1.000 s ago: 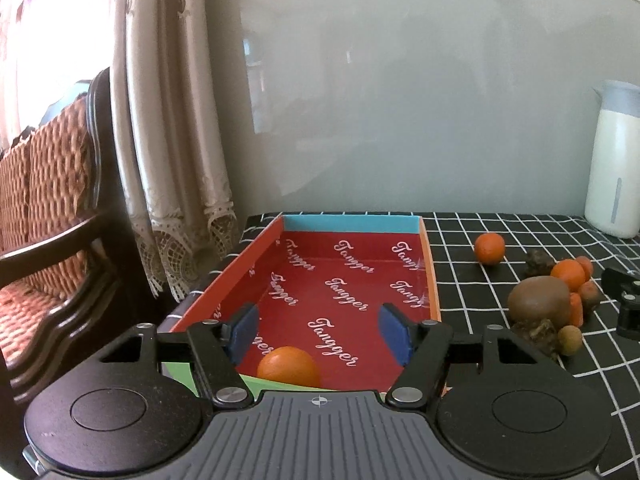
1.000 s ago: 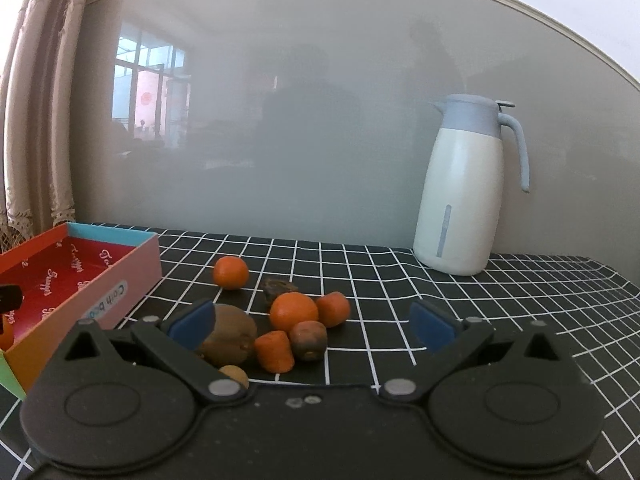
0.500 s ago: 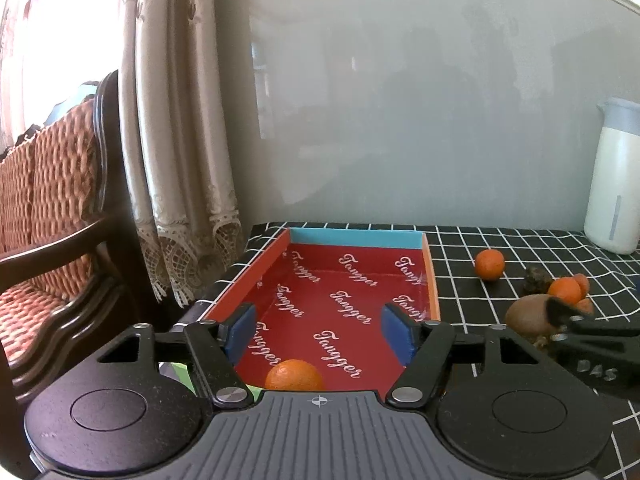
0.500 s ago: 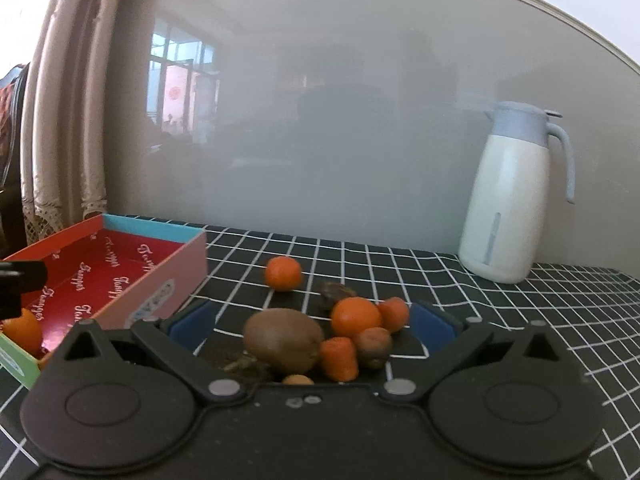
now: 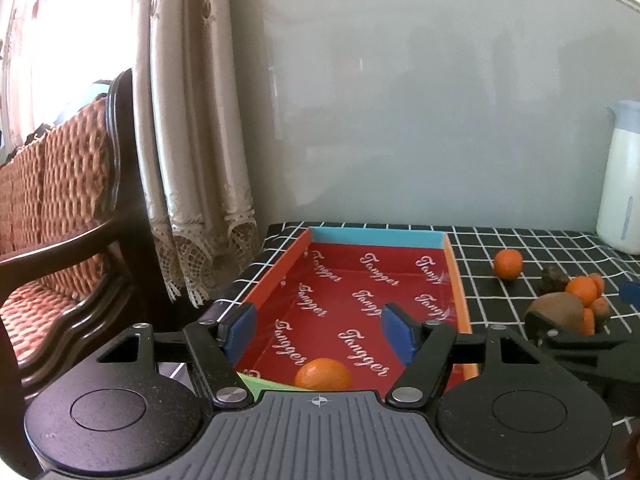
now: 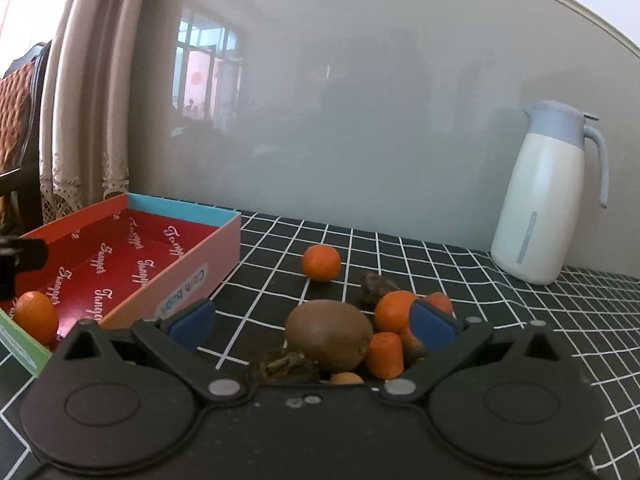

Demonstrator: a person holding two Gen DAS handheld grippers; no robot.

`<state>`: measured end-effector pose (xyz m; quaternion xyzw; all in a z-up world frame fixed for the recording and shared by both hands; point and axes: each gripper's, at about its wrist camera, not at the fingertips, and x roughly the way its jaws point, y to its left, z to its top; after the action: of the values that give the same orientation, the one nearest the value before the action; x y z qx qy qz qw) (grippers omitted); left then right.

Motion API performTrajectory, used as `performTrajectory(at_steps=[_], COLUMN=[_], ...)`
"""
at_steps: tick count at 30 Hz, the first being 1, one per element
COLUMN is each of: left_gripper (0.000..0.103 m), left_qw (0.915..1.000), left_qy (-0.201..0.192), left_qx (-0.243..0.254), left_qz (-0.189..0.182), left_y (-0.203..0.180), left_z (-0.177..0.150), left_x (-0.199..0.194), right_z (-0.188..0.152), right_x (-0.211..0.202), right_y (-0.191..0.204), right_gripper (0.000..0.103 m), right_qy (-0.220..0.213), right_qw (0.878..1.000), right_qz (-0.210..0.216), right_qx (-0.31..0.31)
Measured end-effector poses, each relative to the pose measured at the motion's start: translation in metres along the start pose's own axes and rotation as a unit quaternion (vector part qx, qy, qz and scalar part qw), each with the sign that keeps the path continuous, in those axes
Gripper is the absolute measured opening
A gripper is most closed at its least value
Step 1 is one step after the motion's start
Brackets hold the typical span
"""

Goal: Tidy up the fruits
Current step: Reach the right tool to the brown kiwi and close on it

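A red-lined box (image 5: 454, 276) (image 6: 216, 236) stands at the table's left end with one orange (image 5: 323, 374) (image 6: 35, 316) at its near end. My left gripper (image 5: 320, 330) is open and empty above that end. A fruit pile lies right of the box: a brown kiwi (image 6: 329, 334) (image 5: 556, 312), oranges (image 6: 394, 312), small orange pieces (image 6: 385, 354) and dark dried fruits (image 6: 376, 286). My right gripper (image 6: 312, 326) is open, its jaws on either side of the kiwi, close above the table. A lone orange (image 6: 321, 263) (image 5: 508, 264) lies farther back.
A white and blue thermos jug (image 6: 548, 196) (image 5: 622, 184) stands at the back right by the grey wall. The table has a black checked cloth (image 6: 520, 308). A curtain (image 5: 192, 140) and a wooden chair (image 5: 60, 220) are left of the table.
My right gripper has moved forward and down toward the pile, so the kiwi now lies between its jaws. My left gripper has drawn back a little from the box.
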<state>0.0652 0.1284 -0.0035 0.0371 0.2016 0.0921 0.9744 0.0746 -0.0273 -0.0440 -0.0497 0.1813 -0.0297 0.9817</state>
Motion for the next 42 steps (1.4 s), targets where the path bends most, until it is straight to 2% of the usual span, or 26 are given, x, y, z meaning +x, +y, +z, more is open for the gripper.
performTrajectory(at_steps=[4,6,9,13,17,23,33,42], left_gripper=[0.069,0.069,0.069,0.069,0.069,0.069,0.069,0.069], left_qw=[1.0000,0.9999,0.9999,0.9997,0.9992,0.9991,0.9987,0.9983], left_qy=[0.007,0.008,0.010,0.019,0.029,0.033,0.035,0.024], left_qx=[-0.004,-0.008,-0.011,-0.008,-0.018,-0.019,-0.031,-0.040], left_qz=[0.005,0.007,0.008,0.010,0.018,0.021,0.022,0.035], left_y=[0.006,0.010,0.014,0.015,0.017,0.019,0.028,0.046], left_z=[-0.002,-0.001,0.000,0.001,0.002,0.003,0.002,0.002], left_x=[0.005,0.007,0.011,0.019,0.027,0.032,0.031,0.024], right_z=[0.000,0.000,0.001,0.002,0.001,0.001,0.004,0.029], right_x=[0.015,0.024,0.032,0.045,0.053,0.061,0.049,0.009], right_y=[-0.002,-0.003,-0.006,-0.007,0.000,0.002,-0.004,0.013], right_gripper=[0.098,0.089,0.085,0.078,0.078,0.062,0.061,0.061], right_qy=[0.020,0.039,0.044,0.075,0.094,0.105,0.082,0.014], right_qw=[1.000,0.999,0.999,0.997,0.995,0.994,0.997,1.000], right_qz=[-0.009,-0.004,-0.006,-0.007,-0.013,-0.028,-0.015,0.016], right_qx=[0.010,0.016,0.026,0.029,0.006,-0.016,0.001,0.002])
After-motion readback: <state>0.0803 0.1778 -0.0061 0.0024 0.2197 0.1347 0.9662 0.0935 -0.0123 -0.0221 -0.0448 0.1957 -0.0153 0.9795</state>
